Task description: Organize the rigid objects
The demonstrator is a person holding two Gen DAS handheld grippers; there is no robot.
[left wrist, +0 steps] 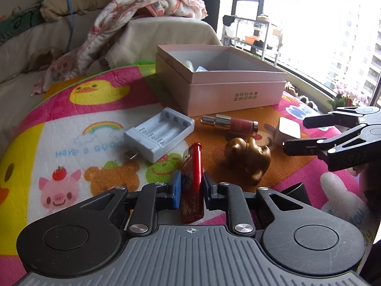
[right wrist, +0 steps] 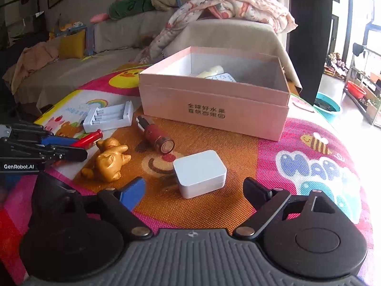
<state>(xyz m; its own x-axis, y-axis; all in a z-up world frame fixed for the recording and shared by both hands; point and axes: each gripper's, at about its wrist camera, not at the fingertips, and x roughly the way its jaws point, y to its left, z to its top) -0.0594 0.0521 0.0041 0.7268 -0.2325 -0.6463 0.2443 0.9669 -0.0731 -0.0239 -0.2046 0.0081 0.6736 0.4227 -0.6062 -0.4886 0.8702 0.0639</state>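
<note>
Your left tool [left wrist: 191, 188] was clamped on a red lighter [left wrist: 193, 178], blue pads pressed to both its sides, the lighter held just above the cartoon play mat [left wrist: 78, 119]. Left of it on the mat lay a white battery charger [left wrist: 159, 133], slots empty. Next to the right, a gold animal figurine [left wrist: 248, 159] lay on the orange patch, with a lipstick tube [left wrist: 229, 124] on its side behind it. Further right sat a white charger block [right wrist: 199, 173], just ahead of your right tool [right wrist: 193, 190], whose jaws stood wide apart with nothing between them.

The pink box [left wrist: 235, 93] sat open-topped behind the lipstick, printed characters on its front wall. Inside: a cream-coloured item [right wrist: 210, 71] and a pale blue-white packet [right wrist: 222, 77] at the back; can't tell what either one was.

Left wrist view alone showed the window [left wrist: 321, 23] and the tower blocks outside. It caught your right tool from the side at the far right. Right wrist view alone showed the sofa [right wrist: 114, 38], a teal basin [right wrist: 327, 107] on the floor, and the box's contents more clearly. It caught your left tool and the lighter tip at its left edge.
</note>
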